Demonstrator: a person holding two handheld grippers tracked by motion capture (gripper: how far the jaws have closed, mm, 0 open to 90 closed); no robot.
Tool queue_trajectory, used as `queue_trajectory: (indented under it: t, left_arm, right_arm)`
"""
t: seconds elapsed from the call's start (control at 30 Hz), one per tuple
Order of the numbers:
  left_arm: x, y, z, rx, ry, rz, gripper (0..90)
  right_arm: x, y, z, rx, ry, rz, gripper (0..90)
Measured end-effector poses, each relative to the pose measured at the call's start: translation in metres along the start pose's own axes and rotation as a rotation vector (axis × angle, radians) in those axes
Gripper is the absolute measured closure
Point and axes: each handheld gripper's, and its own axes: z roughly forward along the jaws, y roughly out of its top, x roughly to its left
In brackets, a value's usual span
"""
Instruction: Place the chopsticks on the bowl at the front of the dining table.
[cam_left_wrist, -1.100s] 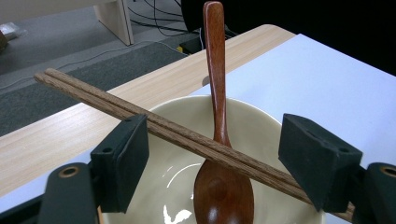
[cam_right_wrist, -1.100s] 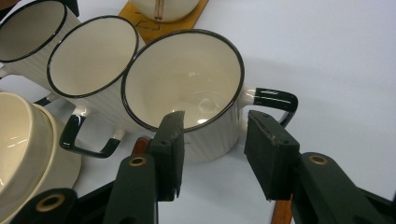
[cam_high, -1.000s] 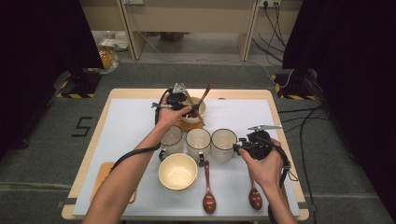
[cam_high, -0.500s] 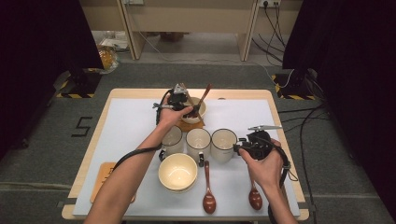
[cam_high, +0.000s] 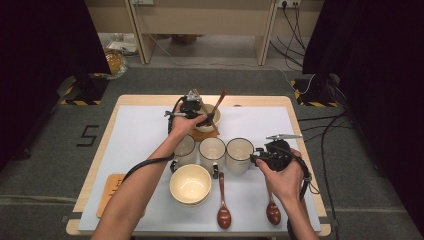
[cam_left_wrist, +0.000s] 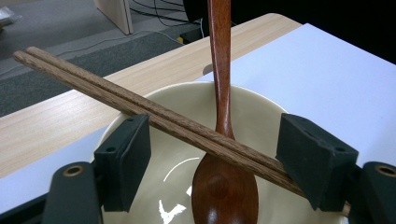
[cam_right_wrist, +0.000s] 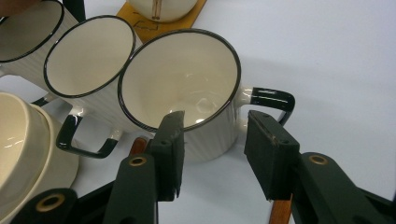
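— While the left gripper (cam_left_wrist: 212, 168) hangs over the far bowl (cam_left_wrist: 261, 116), what sits between its jaws?
— Wide apart, they straddle the chopsticks (cam_left_wrist: 154, 114) lying across the rim and the spoon (cam_left_wrist: 223, 154) leaning inside, gripping neither.
— And the right gripper (cam_right_wrist: 212, 156)?
— Jaws parted around the nearest mug (cam_right_wrist: 187, 88) wall, beside its handle, on the counter (cam_high: 140, 130).
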Motion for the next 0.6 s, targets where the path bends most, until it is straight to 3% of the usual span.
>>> queue_trajectory:
  t: [0.6]
  left_arm:
    - [0.0019, -0.0001, 0.001, 0.014, -0.006, -0.021, 28.9]
  right_arm:
    - [-0.0007, -0.0005, 0.0019, 0.004, 0.0, 0.005, 57.0]
